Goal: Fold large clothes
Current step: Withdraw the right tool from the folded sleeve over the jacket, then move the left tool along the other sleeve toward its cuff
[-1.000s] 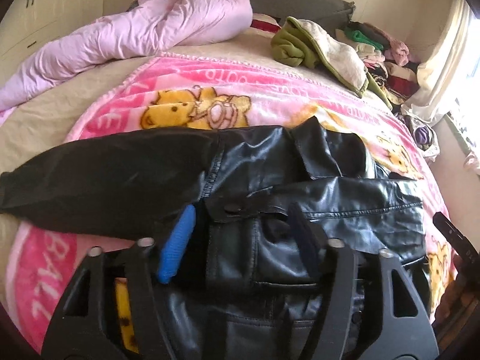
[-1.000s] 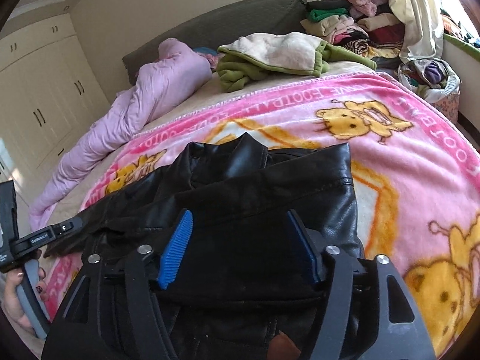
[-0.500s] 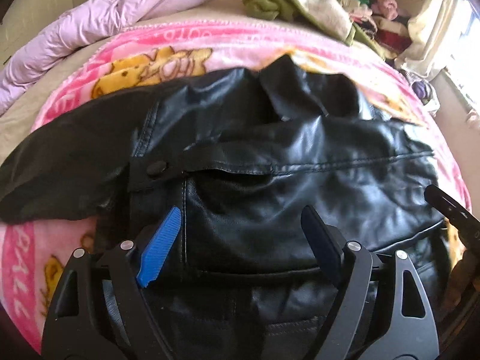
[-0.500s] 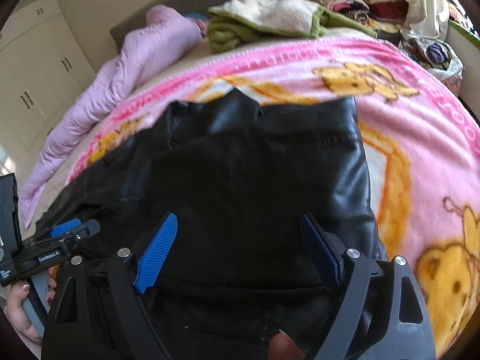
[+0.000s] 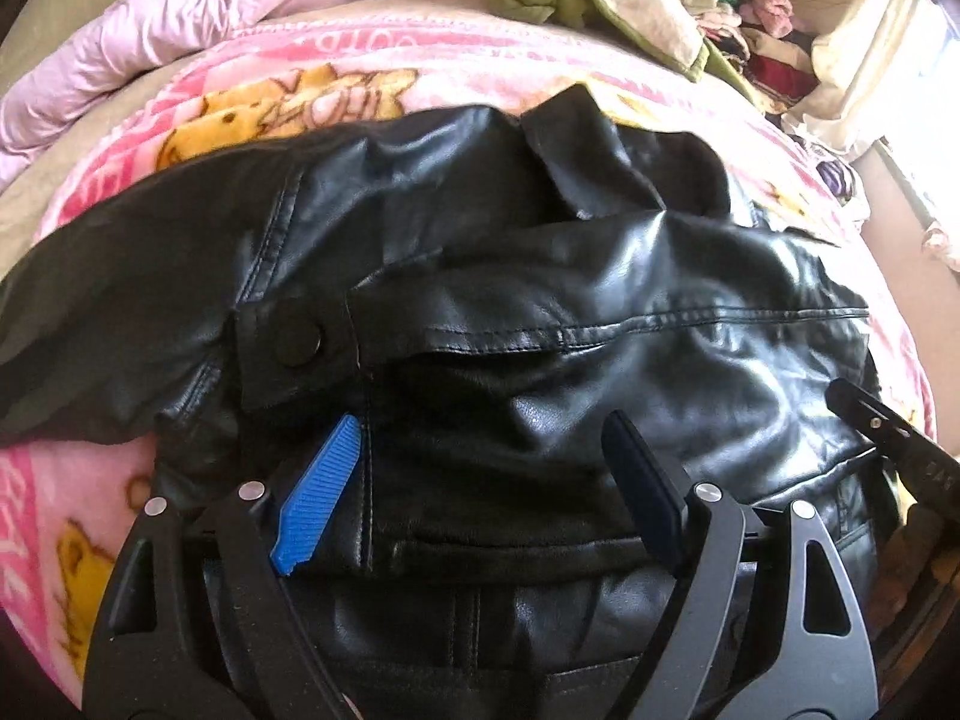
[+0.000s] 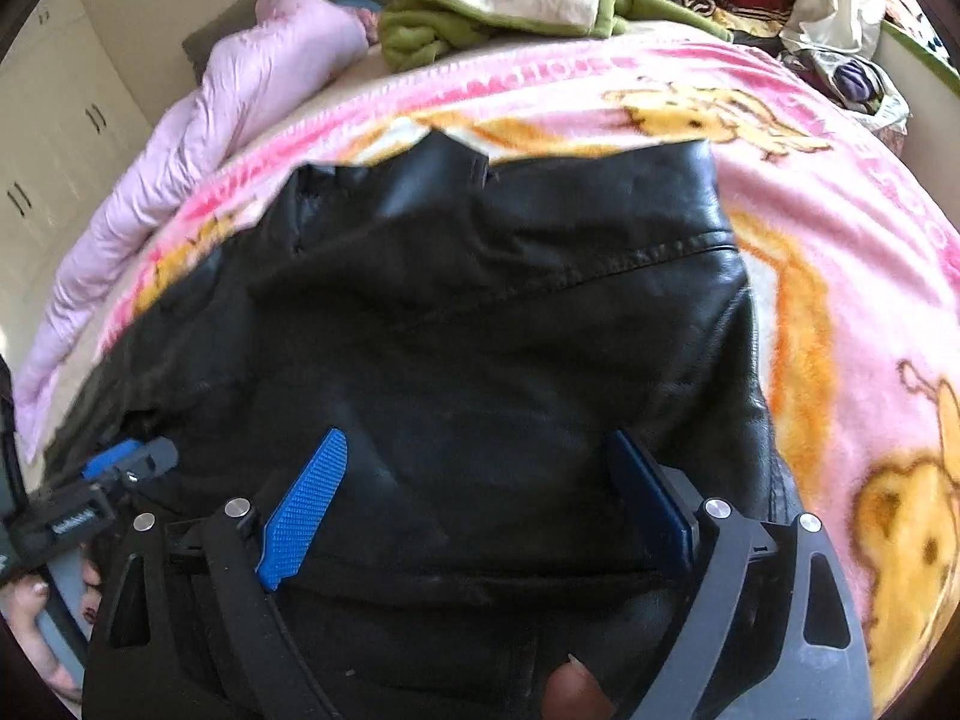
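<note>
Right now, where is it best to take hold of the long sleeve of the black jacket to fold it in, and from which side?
Probably its free end, where the sleeve lies flat on the pink blanket, sticking out sideways from the black jacket. Come from above with the left gripper, the nearer one; its jaws are open.

Home bedrm, bed w/ pink blanket (image 5: 456, 69), wardrobe (image 6: 54, 138), clothes pile (image 5: 744, 30)
</note>
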A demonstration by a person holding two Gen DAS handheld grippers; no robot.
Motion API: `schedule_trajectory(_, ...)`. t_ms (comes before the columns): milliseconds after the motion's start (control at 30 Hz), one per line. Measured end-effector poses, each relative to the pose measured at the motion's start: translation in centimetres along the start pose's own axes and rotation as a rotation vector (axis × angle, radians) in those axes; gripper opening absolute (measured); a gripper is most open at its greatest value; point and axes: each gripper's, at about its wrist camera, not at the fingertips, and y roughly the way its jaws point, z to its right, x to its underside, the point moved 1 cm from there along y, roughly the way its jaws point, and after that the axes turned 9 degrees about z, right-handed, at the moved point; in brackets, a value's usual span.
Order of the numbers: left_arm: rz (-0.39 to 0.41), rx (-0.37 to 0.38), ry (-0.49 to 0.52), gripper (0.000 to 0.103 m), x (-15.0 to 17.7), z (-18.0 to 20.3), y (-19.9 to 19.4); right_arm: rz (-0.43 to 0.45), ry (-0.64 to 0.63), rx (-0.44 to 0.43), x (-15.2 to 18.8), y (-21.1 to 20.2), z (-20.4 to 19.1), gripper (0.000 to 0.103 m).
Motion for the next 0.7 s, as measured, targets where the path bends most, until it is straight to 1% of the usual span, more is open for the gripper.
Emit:
schedule_trajectory(67,0.006,0.014,-0.015,0.075,-0.2,-0.2,-0.5,0.022,0.036,-0.019,-0.1,-1.2,0.1,0.090)
schedule_trajectory(133,0.024,0.033,-0.035,0.075,-0.5,-0.4,-1.6,0.037,0.047,-0.007,-0.2,-2.2,0.1,0.091)
schedule_trajectory(200,0.044,0.046,-0.033,0.077,-0.9,-0.3,-2.6,0.060,0.059,-0.007,-0.3,-3.5,-0.1,0.094)
schedule_trajectory(233,0.063,0.046,-0.026,0.079,-1.1,-0.2,-3.4,0.080,0.064,-0.007,-0.3,-4.2,-0.3,0.096)
schedule_trajectory(267,0.075,0.042,-0.022,0.088,-1.2,-0.3,-3.9,0.098,0.069,-0.008,-0.2,-4.8,-0.5,0.097)
schedule_trajectory(300,0.087,0.034,-0.018,0.094,-1.4,-0.4,-4.4,0.109,0.072,-0.014,-0.3,-5.0,-0.8,0.097)
schedule_trajectory(367,0.097,0.011,-0.017,0.094,-1.6,-0.7,-5.1,0.125,0.076,-0.025,-0.5,-5.6,-1.2,0.098)
schedule_trajectory(500,0.115,-0.009,-0.052,0.094,-2.0,-1.9,-5.9,0.166,0.055,-0.037,-1.2,-6.8,-2.7,0.099)
schedule_trajectory(700,0.140,-0.048,-0.081,0.094,-2.4,-3.6,-7.3,0.181,0.054,-0.068,-1.8,-7.4,-4.5,0.099)
